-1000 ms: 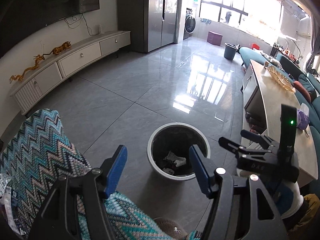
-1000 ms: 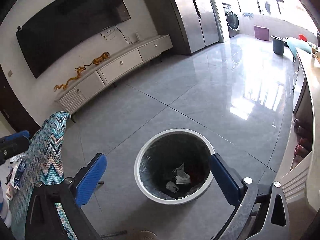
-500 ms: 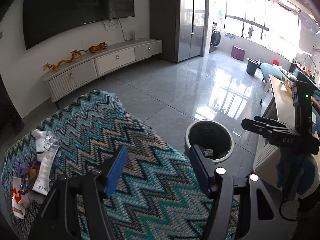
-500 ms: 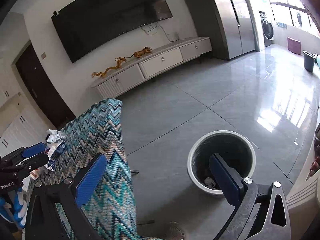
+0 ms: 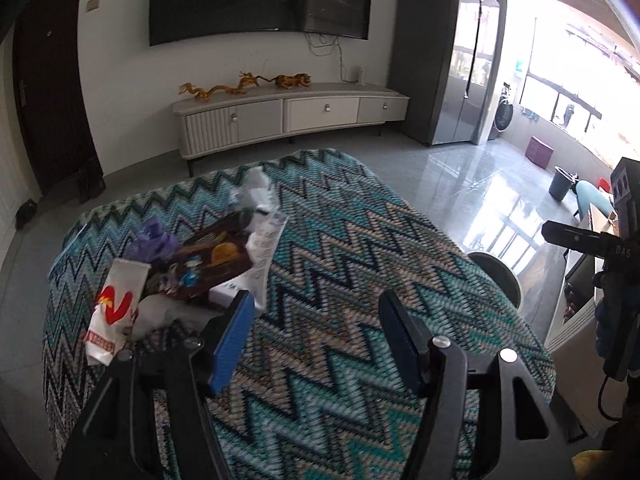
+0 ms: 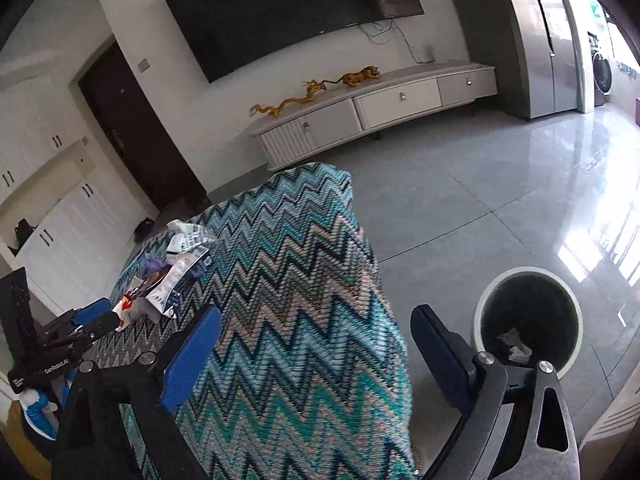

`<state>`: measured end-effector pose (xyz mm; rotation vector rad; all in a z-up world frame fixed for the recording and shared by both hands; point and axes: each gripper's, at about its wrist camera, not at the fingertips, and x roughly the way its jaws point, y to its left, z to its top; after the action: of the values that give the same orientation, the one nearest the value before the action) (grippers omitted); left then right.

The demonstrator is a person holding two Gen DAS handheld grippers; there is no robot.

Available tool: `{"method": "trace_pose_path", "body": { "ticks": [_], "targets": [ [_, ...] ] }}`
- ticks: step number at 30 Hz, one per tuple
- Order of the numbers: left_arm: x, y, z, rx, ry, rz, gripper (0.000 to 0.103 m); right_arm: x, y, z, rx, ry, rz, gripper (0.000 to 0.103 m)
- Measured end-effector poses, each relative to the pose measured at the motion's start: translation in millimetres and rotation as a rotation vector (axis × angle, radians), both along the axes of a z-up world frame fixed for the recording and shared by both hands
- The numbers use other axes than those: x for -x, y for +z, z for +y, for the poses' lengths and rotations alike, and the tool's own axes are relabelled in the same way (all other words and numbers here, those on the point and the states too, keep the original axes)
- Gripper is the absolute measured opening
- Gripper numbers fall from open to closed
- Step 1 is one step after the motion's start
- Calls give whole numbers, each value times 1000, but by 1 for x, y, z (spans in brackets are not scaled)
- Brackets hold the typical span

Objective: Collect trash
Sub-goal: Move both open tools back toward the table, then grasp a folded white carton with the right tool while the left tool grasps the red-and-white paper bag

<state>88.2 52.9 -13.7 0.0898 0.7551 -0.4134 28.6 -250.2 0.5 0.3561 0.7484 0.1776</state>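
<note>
Both pairs of tongs are wide open and hold nothing. The left tongs (image 5: 316, 332) hang low over the tabletop (image 5: 360, 264), which is draped in a teal zigzag cloth, their blue pads level and pointing forward across it. The right tongs (image 6: 316, 344) sit off to the right side of that same tabletop, straddling its drooping corner, with the right pad out over the floor.

Just ahead and to the left of the left tongs lies the trash pile (image 5: 188, 264), nearly touching the left pad. Nearest is a white paper sleeve with a red mark (image 5: 114, 308), then a dark brown snack wrapper (image 5: 212, 260), a crumpled purple scrap (image 5: 154, 238), and a white crinkled wrapper (image 5: 256, 200) at the far end. All of it looks light, thin and floppy; I'd expect it to crumple and slide on the cloth, not lift as one piece, and nothing looks breakable. The best hold seems to be a raised fold or bunched edge, such as the sleeve's near corner, pinched squarely so it does not slip out.

To the right of the right tongs, down on the floor, stands the round bin (image 6: 528, 320) with a few scraps already in it. Beyond everything runs the TV cabinet (image 5: 288, 114) along the wall.
</note>
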Motion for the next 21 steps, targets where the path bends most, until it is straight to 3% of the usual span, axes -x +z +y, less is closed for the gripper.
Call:
{"method": "trace_pose_path", "body": {
  "ticks": [5,14,21],
  "targets": [
    [-14,-16,54,10,107,32,63,-20,-10,39,4,110,55,72],
    [-59,-35,139,-6,290,56,63,-80,-30,114,-43,283,132,65],
    [-96,-60,169,1,309,135,62,-146,-57,161,-147,328,220,54]
  ]
}}
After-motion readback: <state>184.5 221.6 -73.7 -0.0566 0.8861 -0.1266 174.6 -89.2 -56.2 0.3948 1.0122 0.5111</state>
